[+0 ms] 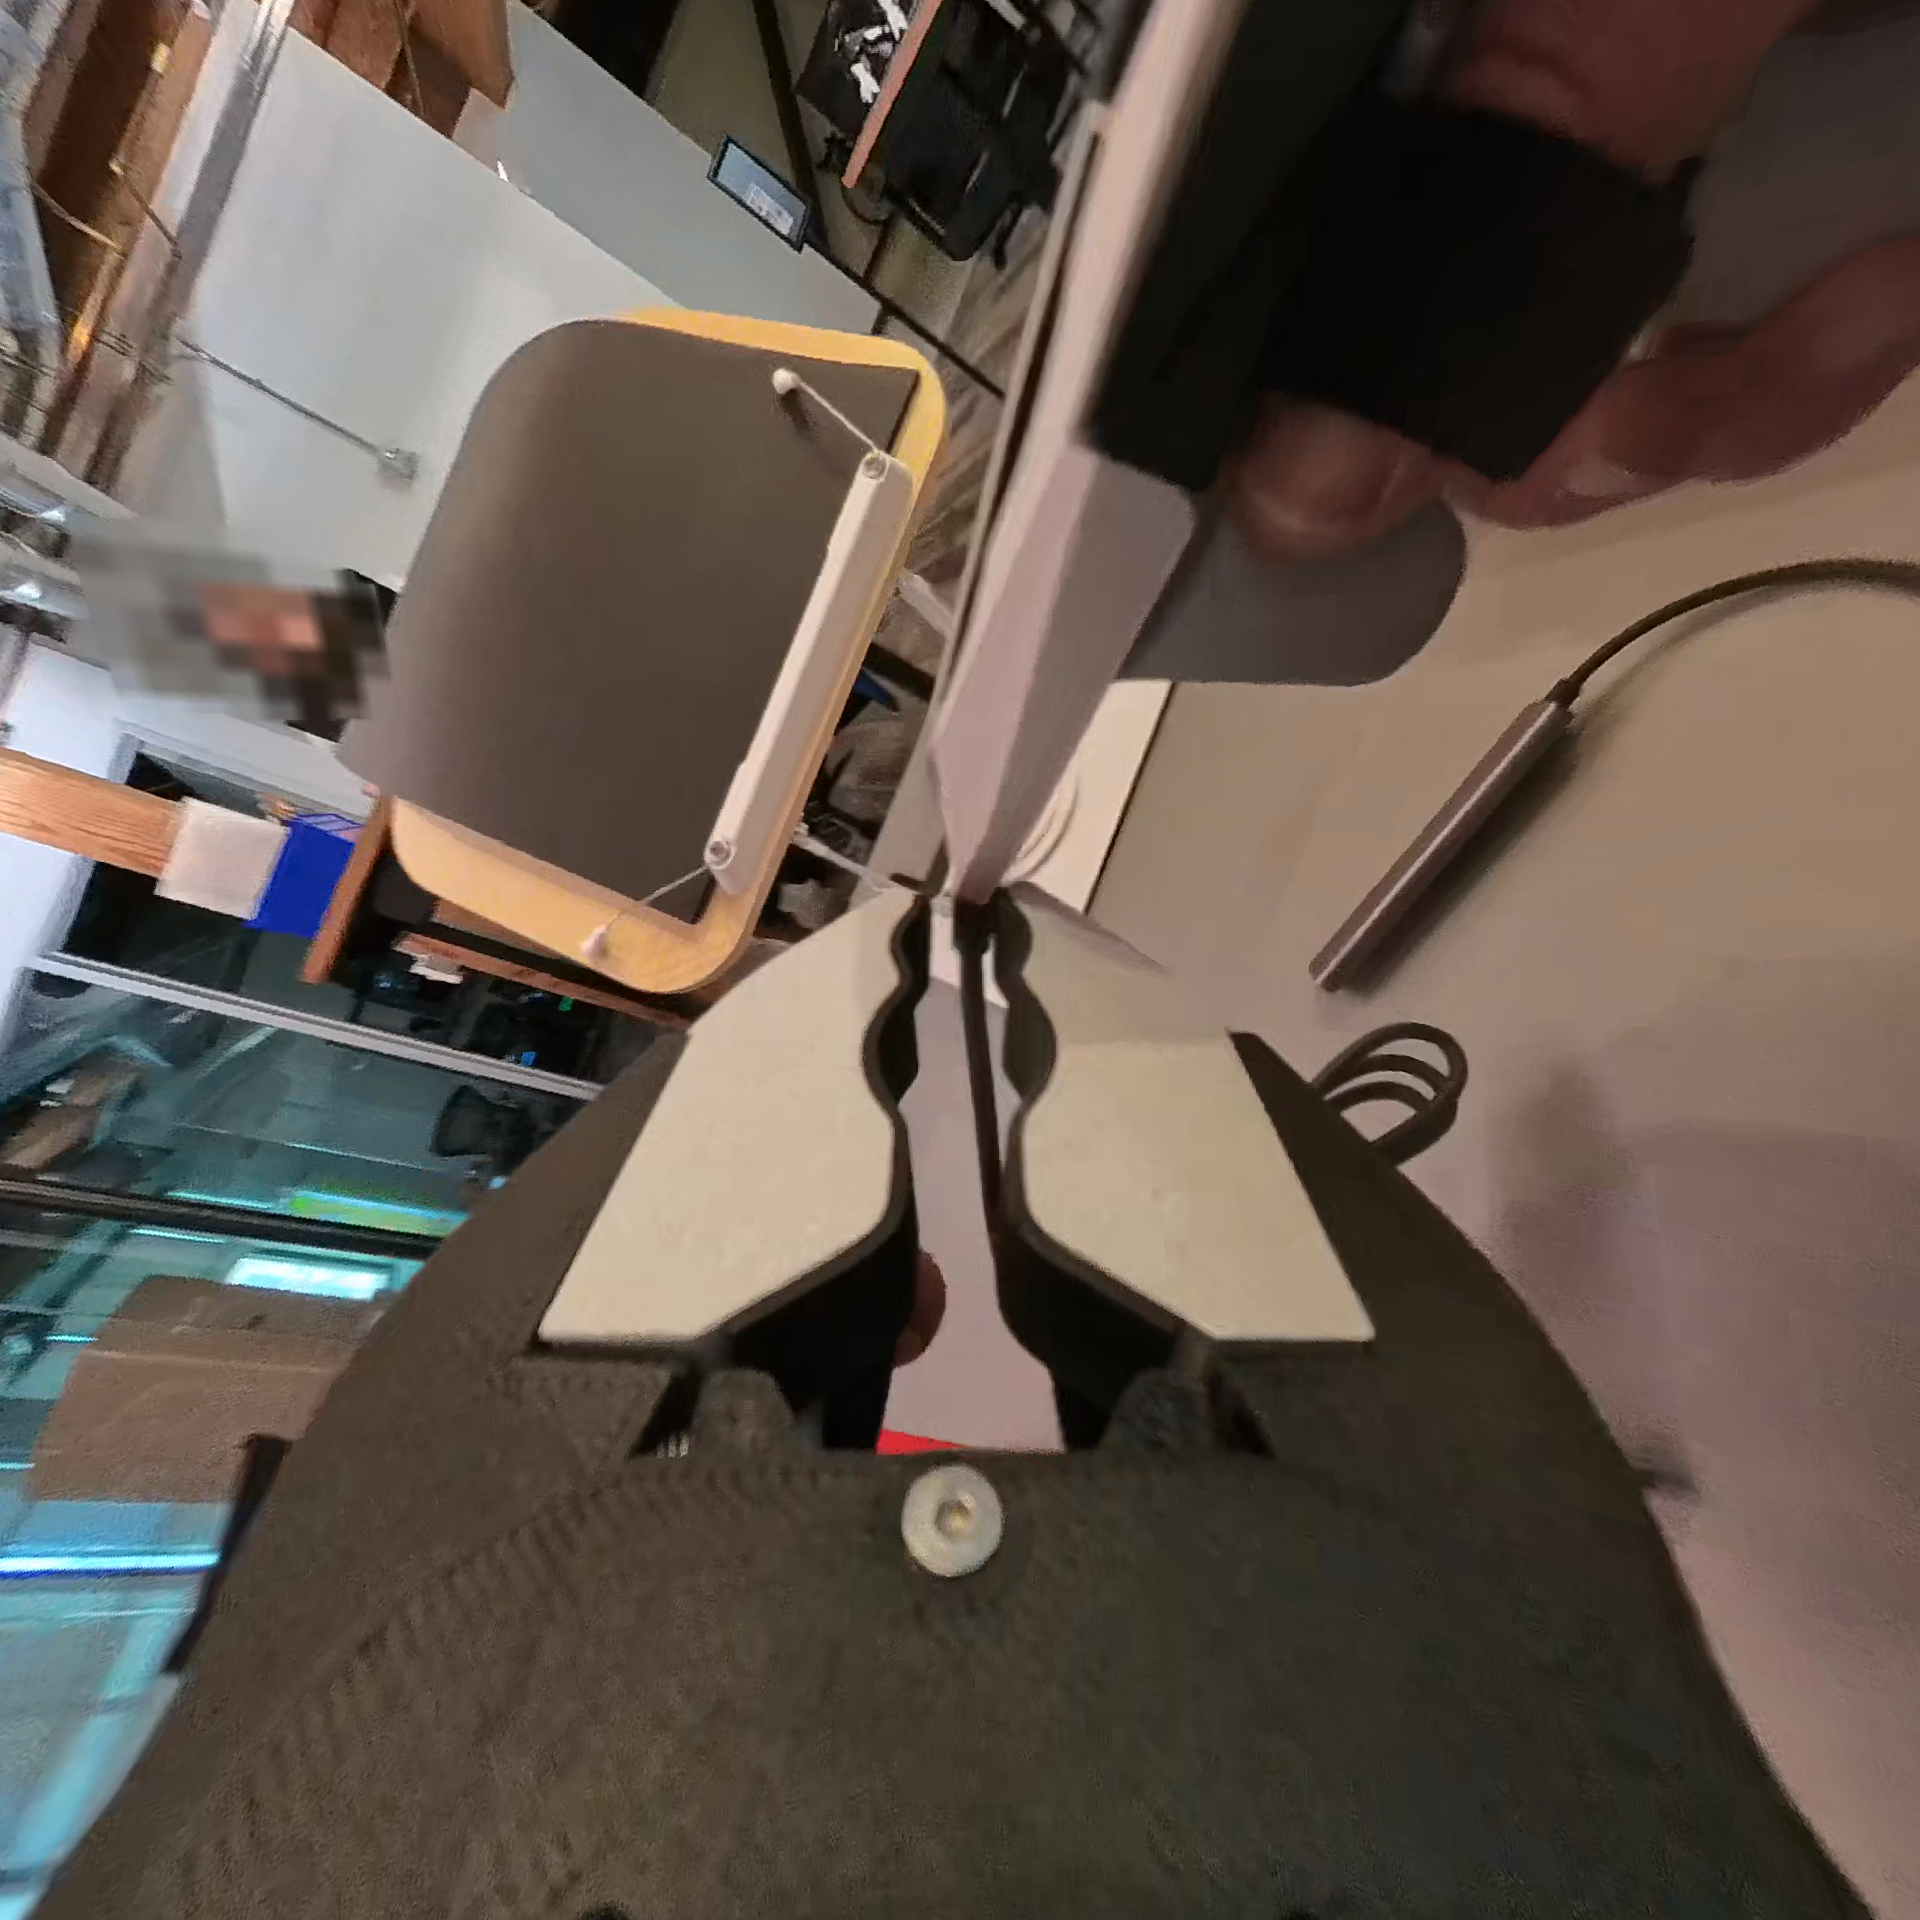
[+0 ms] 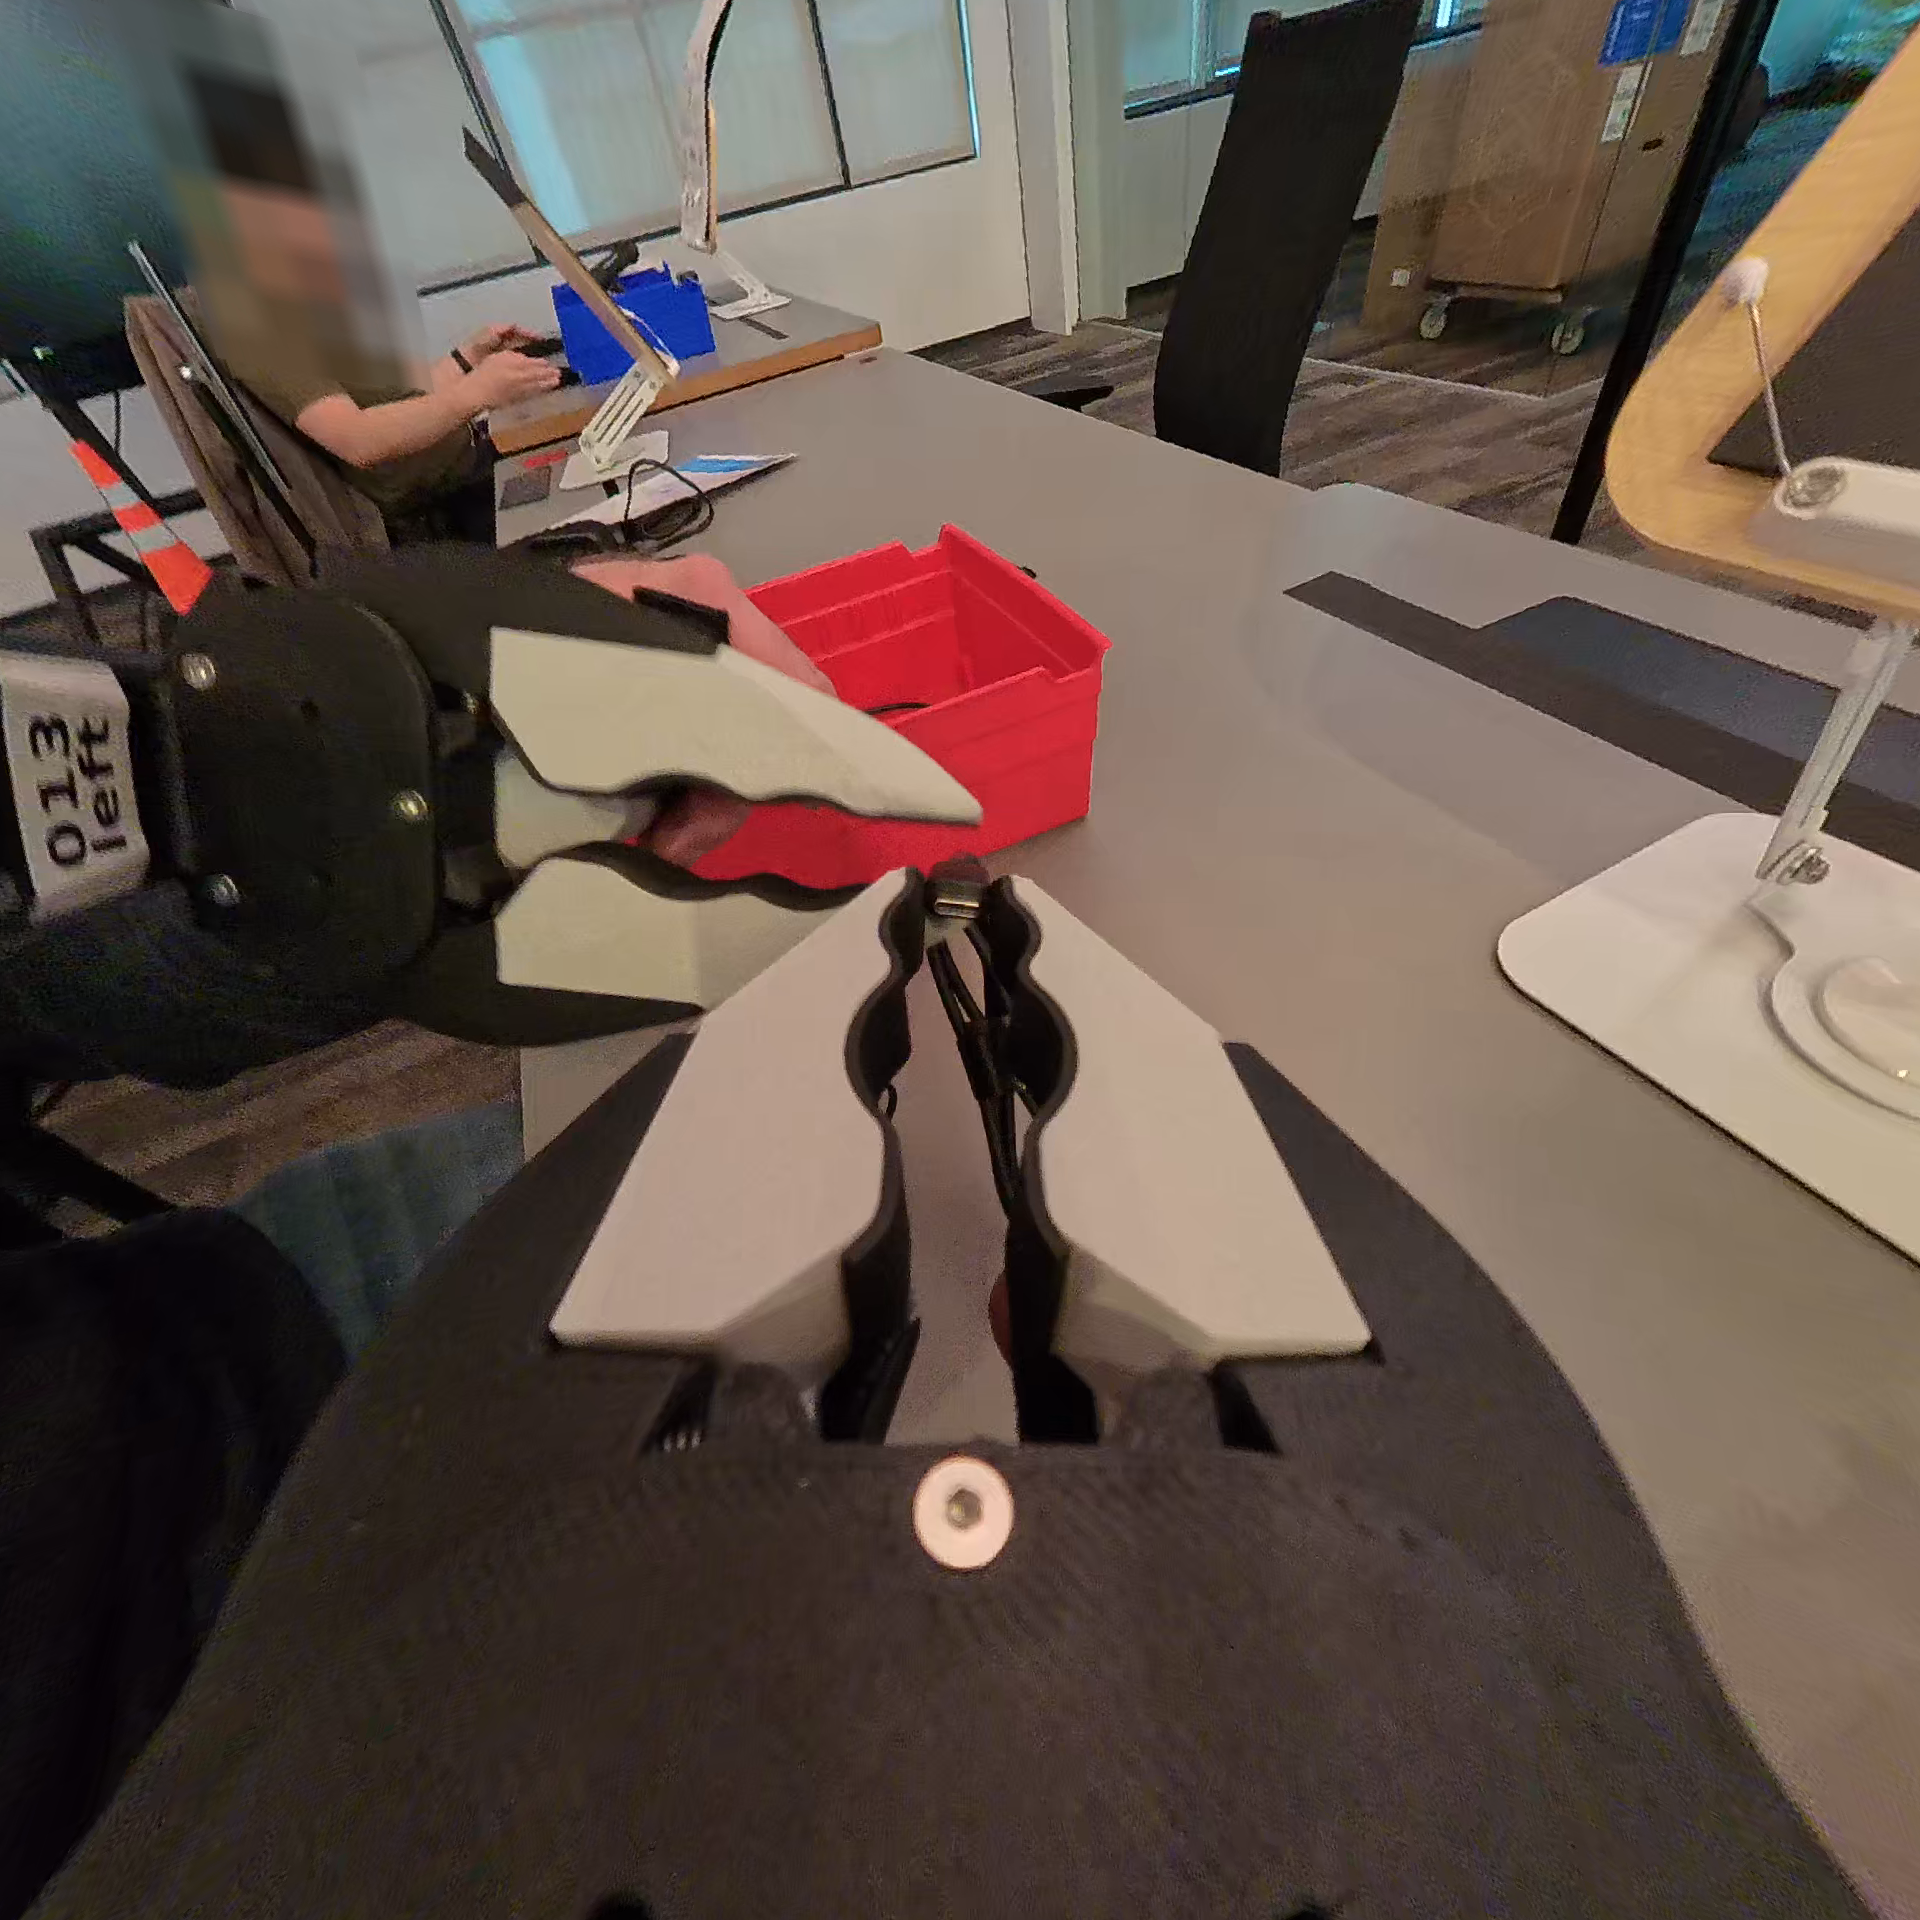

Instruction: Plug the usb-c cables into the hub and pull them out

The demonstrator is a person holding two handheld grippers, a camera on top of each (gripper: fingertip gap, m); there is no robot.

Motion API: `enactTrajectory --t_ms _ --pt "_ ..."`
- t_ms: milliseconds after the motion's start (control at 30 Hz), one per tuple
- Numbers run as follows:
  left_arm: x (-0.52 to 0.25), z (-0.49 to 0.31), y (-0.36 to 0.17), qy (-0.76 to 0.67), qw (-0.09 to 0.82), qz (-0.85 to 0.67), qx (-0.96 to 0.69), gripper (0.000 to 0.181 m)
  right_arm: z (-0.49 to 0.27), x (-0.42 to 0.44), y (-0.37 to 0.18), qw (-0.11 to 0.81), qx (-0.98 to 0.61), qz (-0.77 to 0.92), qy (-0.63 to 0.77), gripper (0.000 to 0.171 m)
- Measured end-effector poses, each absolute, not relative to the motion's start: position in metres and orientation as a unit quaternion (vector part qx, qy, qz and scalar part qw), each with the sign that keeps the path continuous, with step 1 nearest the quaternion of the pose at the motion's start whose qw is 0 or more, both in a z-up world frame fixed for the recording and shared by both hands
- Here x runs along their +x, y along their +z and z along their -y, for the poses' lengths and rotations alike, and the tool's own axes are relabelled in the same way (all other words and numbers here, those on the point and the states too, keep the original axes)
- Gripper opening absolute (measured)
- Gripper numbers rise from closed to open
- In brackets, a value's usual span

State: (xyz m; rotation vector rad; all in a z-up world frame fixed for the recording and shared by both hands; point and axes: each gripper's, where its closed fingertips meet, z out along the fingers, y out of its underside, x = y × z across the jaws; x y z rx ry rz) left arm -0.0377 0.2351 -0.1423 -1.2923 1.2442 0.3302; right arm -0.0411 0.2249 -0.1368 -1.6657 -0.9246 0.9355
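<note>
Even, soft indoor light fills both views, bright enough to read surfaces, with daylight showing through the large glass window panes (image 2: 727, 94) at the back of the right wrist view. The matte grey worktop (image 2: 1299, 727) carries only faint, diffuse shadows. The left wrist view is tilted and smeared by motion blur, worst along its left edge and top right corner. Wide-angle bending curves straight lines near every border.

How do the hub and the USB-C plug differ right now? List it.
The hub lies loose on the table, ungripped; the USB-C plug is pinched at the right gripper tips. The hub is a long grey bar; the plug is short, black with a metal end. Both trail dark cables.
</note>
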Motion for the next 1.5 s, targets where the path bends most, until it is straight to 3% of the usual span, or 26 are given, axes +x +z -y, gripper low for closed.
enactTrajectory --t_ms 67,133,300,500,833,967,1100,1200,1500 --pt "-0.039 -0.232 -0.138 0.084 0.612 -0.529 -0.582 0.023 -0.230 -0.036 -0.136 0.493 -0.681 0.365 0.399 0.009" --pt "-0.037 -0.221 -0.136 -0.006 0.597 -0.525 -0.607 0.024 -0.235 -0.030 -0.132 0.505 -0.672 0.350 0.413 0.009" --pt "-0.018 -0.168 -0.155 -0.279 0.488 -0.479 -0.675 0.032 -0.243 -0.018 -0.120 0.527 -0.648 0.322 0.446 0.009" --pt "0.000 -0.173 -0.167 -0.417 0.477 -0.346 -0.692 0.042 -0.234 -0.021 -0.102 0.535 -0.611 0.321 0.487 0.009" --pt "0.002 -0.205 -0.112 -0.620 0.524 -0.138 -0.567 0.075 -0.205 -0.025 -0.081 0.497 -0.567 0.327 0.570 0.010" --pt "-0.009 -0.203 -0.094 -0.633 0.558 -0.128 -0.521 0.068 -0.192 -0.028 -0.086 0.461 -0.568 0.352 0.584 0.010" --pt "-0.015 -0.195 -0.081 -0.619 0.589 -0.159 -0.494 0.038 -0.184 -0.030 -0.093 0.432 -0.574 0.380 0.583 0.009" --pt "-0.013 -0.192 -0.084 -0.574 0.608 -0.211 -0.505 0.027 -0.179 -0.028 -0.092 0.422 -0.571 0.397 0.581 0.009" --pt "-0.008 -0.174 -0.094 -0.499 0.583 -0.359 -0.531 0.025 -0.168 -0.023 -0.103 0.383 -0.562 0.470 0.563 0.010"
